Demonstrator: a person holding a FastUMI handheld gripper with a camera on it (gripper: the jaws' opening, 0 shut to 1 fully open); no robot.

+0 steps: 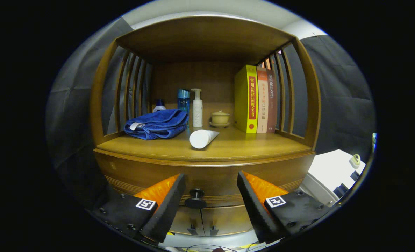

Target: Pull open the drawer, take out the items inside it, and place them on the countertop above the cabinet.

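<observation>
Tongs (210, 185) released, fingers spread either side of the drawer knob (196, 198).
I see the wooden drawer (207, 175) closed, its dark round knob untouched.

Gripper (210, 183) fingers spread, the drawer knob (197, 198) between them with free room either side; white tube (202, 138) and blue towel (157, 123) occupy the countertop (263, 145) beyond.

A staged home corner: beyond the fingers, a wooden cabinet (207, 171) holds books (256, 99), toiletry bottles (197, 108) and a towel (157, 124).
</observation>
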